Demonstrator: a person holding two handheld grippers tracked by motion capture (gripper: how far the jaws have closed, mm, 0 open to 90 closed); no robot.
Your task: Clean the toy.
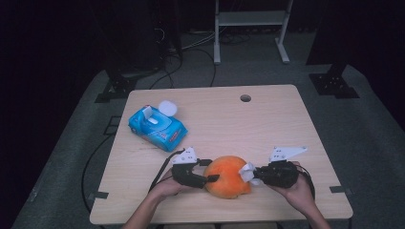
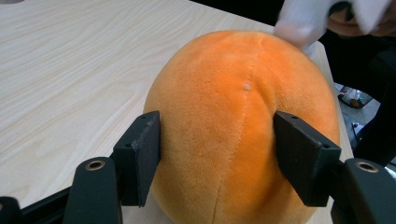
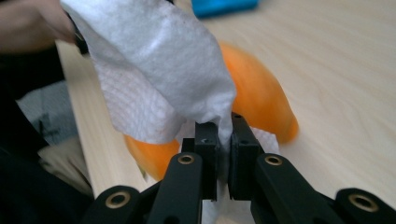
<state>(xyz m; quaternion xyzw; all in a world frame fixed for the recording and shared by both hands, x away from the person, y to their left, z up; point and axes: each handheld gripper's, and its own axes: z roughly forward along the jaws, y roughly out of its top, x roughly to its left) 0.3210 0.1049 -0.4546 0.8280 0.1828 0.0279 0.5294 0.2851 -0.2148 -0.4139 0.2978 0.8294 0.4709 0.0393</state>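
An orange plush ball (image 1: pixel 229 176) rests near the table's front edge. My left gripper (image 1: pixel 210 171) grips its left side; in the left gripper view both pads (image 2: pixel 144 154) press into the plush ball (image 2: pixel 233 121). My right gripper (image 1: pixel 252 174) is shut on a white tissue (image 1: pixel 247 171), which touches the ball's right side. In the right gripper view the tissue (image 3: pixel 159 74) billows up from the pinched jaws of my right gripper (image 3: pixel 224 140), covering part of the orange ball (image 3: pixel 261 93) behind it. The tissue (image 2: pixel 303 21) also shows at the ball's far top in the left gripper view.
A blue wipes pack (image 1: pixel 157 126) with its white lid flipped up lies at the table's left rear. A round hole (image 1: pixel 245 98) sits near the far edge of the wooden table (image 1: pixel 286 124). A white metal stand (image 1: pixel 250 28) is on the floor beyond.
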